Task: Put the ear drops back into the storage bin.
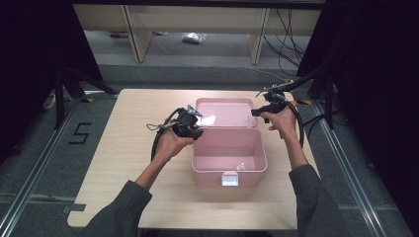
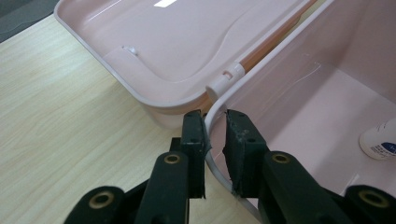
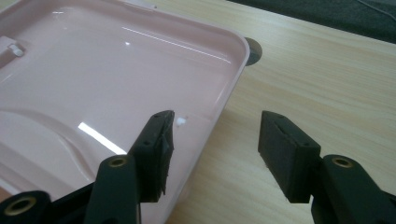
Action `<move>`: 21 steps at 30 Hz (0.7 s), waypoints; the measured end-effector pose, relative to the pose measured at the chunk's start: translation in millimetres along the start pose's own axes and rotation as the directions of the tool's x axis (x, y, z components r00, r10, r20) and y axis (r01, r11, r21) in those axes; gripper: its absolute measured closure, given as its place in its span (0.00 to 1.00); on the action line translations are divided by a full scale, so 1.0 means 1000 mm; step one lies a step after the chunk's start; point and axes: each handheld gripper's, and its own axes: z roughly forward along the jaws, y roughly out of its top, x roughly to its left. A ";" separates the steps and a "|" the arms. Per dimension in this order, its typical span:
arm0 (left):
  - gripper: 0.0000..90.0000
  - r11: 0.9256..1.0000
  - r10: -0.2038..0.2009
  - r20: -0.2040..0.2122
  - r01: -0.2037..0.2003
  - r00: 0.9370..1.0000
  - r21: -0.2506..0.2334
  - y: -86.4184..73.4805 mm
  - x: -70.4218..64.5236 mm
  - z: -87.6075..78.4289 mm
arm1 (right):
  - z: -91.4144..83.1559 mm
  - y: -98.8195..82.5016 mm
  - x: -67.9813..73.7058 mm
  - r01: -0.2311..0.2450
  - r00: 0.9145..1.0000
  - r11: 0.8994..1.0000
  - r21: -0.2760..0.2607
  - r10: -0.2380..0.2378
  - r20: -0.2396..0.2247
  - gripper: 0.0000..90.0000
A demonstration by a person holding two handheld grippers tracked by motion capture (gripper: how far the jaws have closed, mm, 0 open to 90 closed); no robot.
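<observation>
Fingers of left gripper (image 2: 215, 140) clamp glossy pink box (image 1: 257, 163) rim; right gripper (image 3: 215, 154) spread.

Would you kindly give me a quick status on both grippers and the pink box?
Left gripper clamped on pink box rim. Right gripper open, straddling the open lid edge. Small white bottle inside box.

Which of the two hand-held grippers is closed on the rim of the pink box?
The left hand-held gripper: its pads pinch the rim of the pink box near the hinge. The right hand-held gripper is open, straddling the edge of the lid without touching it.
</observation>
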 end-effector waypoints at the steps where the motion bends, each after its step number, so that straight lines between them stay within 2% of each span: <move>1: 0.86 1.000 0.000 0.002 0.000 1.000 0.000 0.000 0.000 0.000 | 0.002 0.000 0.000 -0.007 1.000 1.000 -0.002 0.007 0.000 0.51; 2: 0.86 1.000 -0.004 0.006 0.004 1.000 -0.001 0.000 0.000 0.000 | 0.003 0.001 -0.001 0.008 1.000 1.000 -0.005 -0.008 0.007 0.51; 3: 0.86 1.000 -0.004 0.005 0.004 1.000 -0.003 0.000 0.000 0.000 | 0.004 0.001 0.001 -0.013 1.000 1.000 -0.001 0.013 0.000 0.51; 5: 0.86 1.000 -0.002 0.004 0.002 1.000 -0.003 0.000 0.000 0.000 | 0.004 0.002 0.001 0.007 1.000 1.000 -0.001 -0.007 0.006 0.51; 6: 0.86 1.000 0.001 0.000 -0.001 1.000 -0.003 0.000 0.000 0.000 | 0.007 0.001 0.003 -0.019 1.000 0.999 -0.026 0.019 -0.002 0.51; 7: 0.86 1.000 0.002 0.005 -0.002 1.000 -0.002 0.000 0.001 0.000 | 0.005 0.002 0.003 0.000 1.000 1.000 0.002 0.000 0.005 0.51; 8: 0.86 1.000 -0.004 0.009 0.004 1.000 -0.002 0.000 0.001 0.000 | 0.004 0.002 0.006 -0.020 1.000 1.000 0.000 0.020 0.005 0.51; 9: 0.86 1.000 -0.006 0.010 0.006 1.000 -0.003 0.000 0.001 0.000 | 0.004 0.002 0.004 0.008 1.000 1.000 -0.004 -0.008 0.012 0.51; 12: 0.86 1.000 -0.005 0.009 0.005 1.000 -0.004 0.000 0.001 0.000 | 0.006 0.002 0.002 0.013 1.000 1.000 0.000 -0.013 0.017 0.51; 13: 0.86 1.000 -0.003 0.009 0.003 1.000 -0.002 0.000 0.001 0.000 | 0.007 0.003 0.001 0.007 1.000 1.000 -0.005 -0.006 0.016 0.52; 14: 0.86 1.000 -0.004 0.007 0.004 1.000 -0.004 0.000 0.001 0.000 | 0.008 0.003 0.002 -0.033 0.999 0.999 0.002 0.033 0.007 0.52; 16: 0.86 1.000 -0.002 0.005 0.002 1.000 -0.004 0.000 0.000 0.000 | 0.012 0.004 -0.003 -0.004 1.000 1.000 0.001 0.004 0.008 0.52; 17: 0.86 1.000 -0.003 0.005 0.003 1.000 -0.005 0.000 0.000 0.000 | 0.013 0.005 -0.002 -0.030 1.000 1.000 0.008 0.030 0.010 0.52; 18: 0.86 1.000 -0.008 0.005 0.008 1.000 -0.012 0.000 0.000 0.001 | 0.016 0.007 -0.004 0.005 1.000 1.000 -0.003 -0.005 0.020 0.52; 20: 0.86 1.000 -0.015 0.004 0.015 1.000 -0.017 -0.001 0.000 0.001 | 0.016 0.011 -0.001 -0.030 0.999 1.000 0.004 0.030 0.015 0.53; 21: 0.86 1.000 -0.016 0.004 0.016 1.000 -0.017 -0.001 0.000 0.001 | 0.018 0.012 -0.001 -0.025 0.999 1.000 -0.009 0.026 0.021 0.53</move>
